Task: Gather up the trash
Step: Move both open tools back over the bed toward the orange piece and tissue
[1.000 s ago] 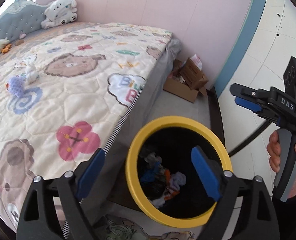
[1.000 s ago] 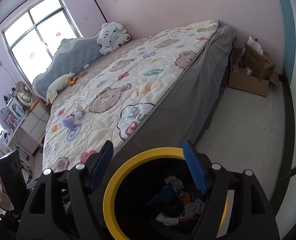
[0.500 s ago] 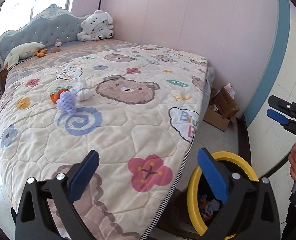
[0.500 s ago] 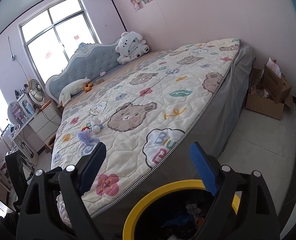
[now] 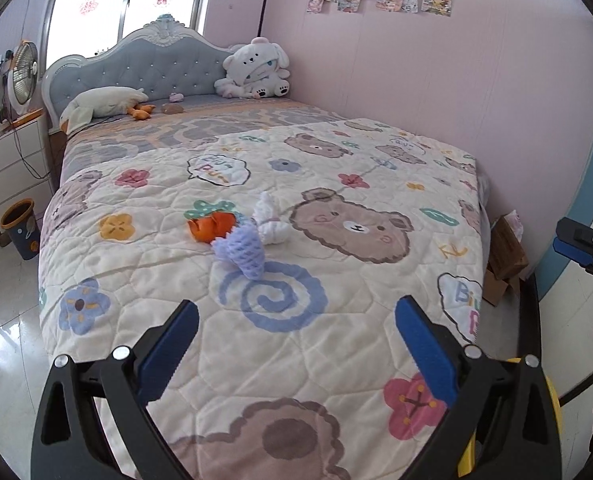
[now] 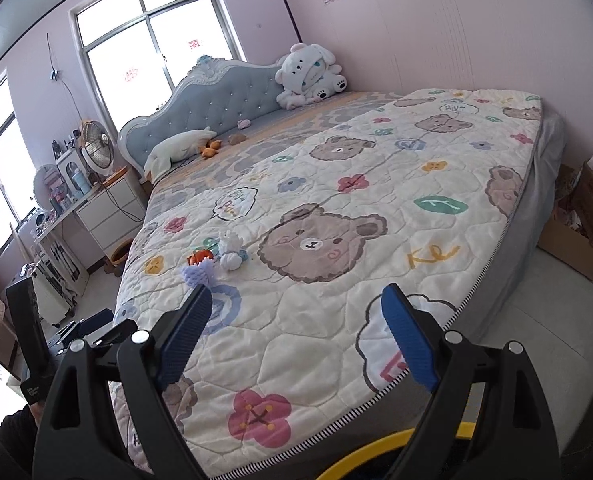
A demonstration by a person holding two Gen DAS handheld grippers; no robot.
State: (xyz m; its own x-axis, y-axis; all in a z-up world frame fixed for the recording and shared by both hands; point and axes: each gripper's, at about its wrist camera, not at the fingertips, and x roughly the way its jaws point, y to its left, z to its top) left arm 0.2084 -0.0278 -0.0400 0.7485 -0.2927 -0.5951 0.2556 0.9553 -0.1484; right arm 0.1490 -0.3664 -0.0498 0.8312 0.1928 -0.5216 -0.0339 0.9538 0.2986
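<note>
**Both grippers empty over the foot of the bed**

Nearest me, the left gripper point(image 5: 296, 344) hangs over the quilt point(image 5: 336, 340) with its blue pads spread wide and nothing between them. The right gripper point(image 6: 296, 332) is beside it, jaws apart and likewise empty. The yellow-rimmed bin point(image 6: 376, 456) sits on the floor at the bed's foot, just below both tools.

Further up the quilt lies a small cluster: a lilac crocheted piece point(image 5: 242, 250), an orange crumpled piece point(image 5: 210, 228) touching it, and a white bundle point(image 5: 270, 222) just beside. A cardboard box point(image 6: 584, 232) stands by the wall. At the headboard sits a white plush toy point(image 5: 256, 70).
</note>
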